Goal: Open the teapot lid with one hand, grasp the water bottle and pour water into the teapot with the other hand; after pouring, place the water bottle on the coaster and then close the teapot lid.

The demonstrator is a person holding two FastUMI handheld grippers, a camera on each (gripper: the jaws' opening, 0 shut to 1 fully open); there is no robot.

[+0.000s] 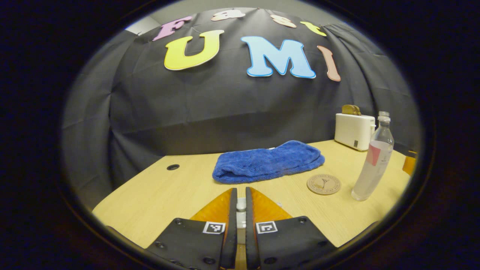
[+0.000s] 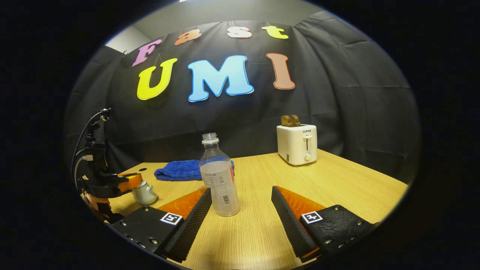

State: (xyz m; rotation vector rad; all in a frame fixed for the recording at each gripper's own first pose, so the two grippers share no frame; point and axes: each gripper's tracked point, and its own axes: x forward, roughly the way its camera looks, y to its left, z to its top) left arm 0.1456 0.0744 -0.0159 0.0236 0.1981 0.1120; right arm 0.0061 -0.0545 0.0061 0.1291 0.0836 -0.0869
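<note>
Evidently the left gripper (image 1: 241, 210) pinches the lid knob (image 1: 241, 205) so the teapot (image 2: 144, 192) can take water, while the right gripper (image 2: 240, 204), spread wide, frames the uncapped bottle (image 2: 219, 176) standing near the coaster (image 1: 323, 184).

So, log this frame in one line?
left hand-held gripper: shut on lid knob | right hand-held gripper: open around water bottle | coaster: bare | stage: pre-grasp
</note>
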